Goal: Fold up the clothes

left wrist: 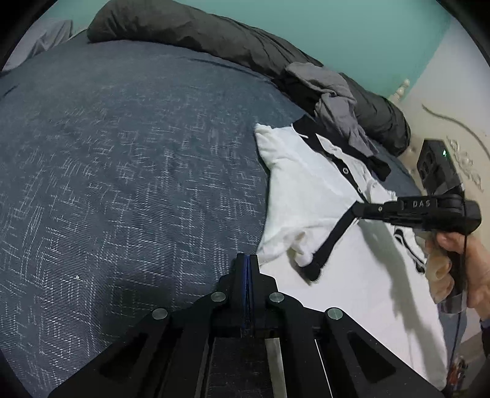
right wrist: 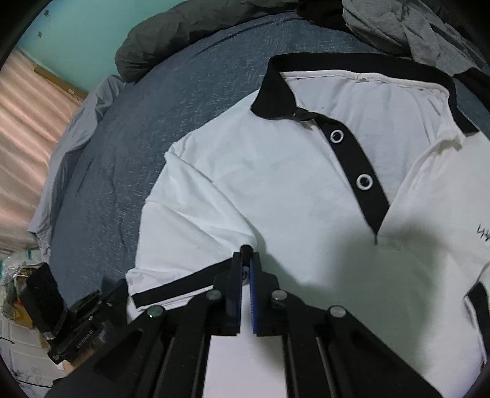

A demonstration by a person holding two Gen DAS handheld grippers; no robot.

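Note:
A white polo shirt [left wrist: 306, 189] [right wrist: 275, 183] with a black collar, placket and cuffs lies face up on the blue bedspread [left wrist: 122, 153]. My right gripper [right wrist: 246, 252] [left wrist: 355, 209] is shut on the black band of the shirt's sleeve cuff [right wrist: 183, 284], which is drawn in over the chest. My left gripper [left wrist: 247, 258] is shut right at the shirt's side edge, with its pads together. Whether cloth is pinched between them I cannot tell. In the right wrist view the left gripper [right wrist: 116, 294] sits by the sleeve's outer corner.
A dark grey rolled duvet [left wrist: 199, 33] runs along the far side of the bed. A crumpled grey garment [left wrist: 337, 104] [right wrist: 413, 27] lies just past the collar. A person's hand [left wrist: 450, 263] holds the right gripper. A cream headboard [left wrist: 459, 91] stands at the right.

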